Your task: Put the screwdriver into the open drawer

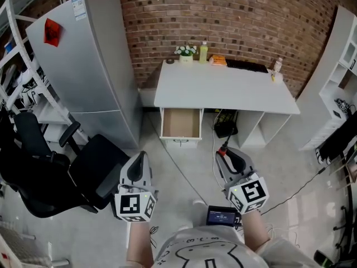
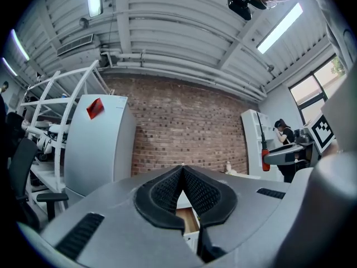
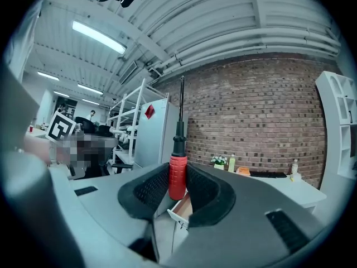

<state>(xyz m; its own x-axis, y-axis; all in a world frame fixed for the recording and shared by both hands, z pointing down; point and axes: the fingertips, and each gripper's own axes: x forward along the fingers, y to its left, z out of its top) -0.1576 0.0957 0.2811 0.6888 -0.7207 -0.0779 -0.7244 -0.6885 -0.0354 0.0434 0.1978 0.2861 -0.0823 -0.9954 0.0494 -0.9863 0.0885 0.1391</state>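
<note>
Standing upright, the screwdriver points its shaft straight up, red handle pinched in the right claw; left claw closed, empty.

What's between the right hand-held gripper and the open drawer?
Only bare floor, per the head view. The right hand-held gripper, shut on the screwdriver, is short of the drawer.

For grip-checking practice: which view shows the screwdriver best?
The right gripper view: the screwdriver stands upright, clamped in the jaws. Head view shows only its red end; left gripper view, a small far-off glimpse.
</note>
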